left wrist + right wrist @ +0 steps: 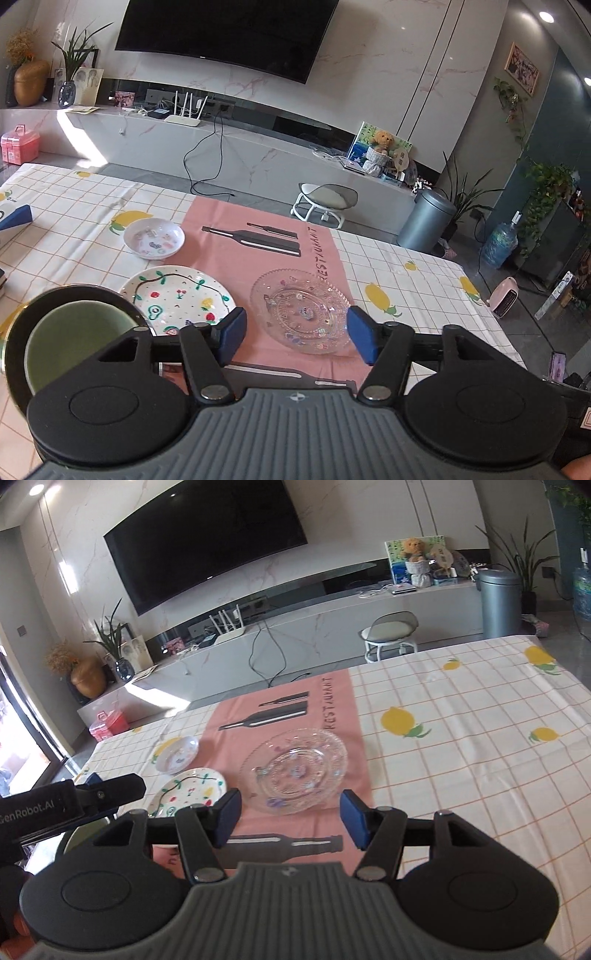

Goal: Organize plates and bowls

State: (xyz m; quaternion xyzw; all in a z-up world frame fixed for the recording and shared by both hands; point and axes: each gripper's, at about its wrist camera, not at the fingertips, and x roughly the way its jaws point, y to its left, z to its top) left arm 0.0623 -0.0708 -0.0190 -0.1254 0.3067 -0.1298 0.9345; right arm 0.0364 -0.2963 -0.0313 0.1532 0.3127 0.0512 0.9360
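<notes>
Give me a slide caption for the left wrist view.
Open left gripper hovers before glass plate on pink runner.

Glass plate sits mid-tabletop on the runner, fruit plate just left of it, small dish behind that, bowl nearest left.

Bright daylight enters from the left; ceiling spots glare; fisheye edges bend.

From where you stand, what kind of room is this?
Most likely a home living room with a dining table: a large wall-mounted TV above a long media console, houseplants, and a checked lemon tablecloth set with plates.
</notes>
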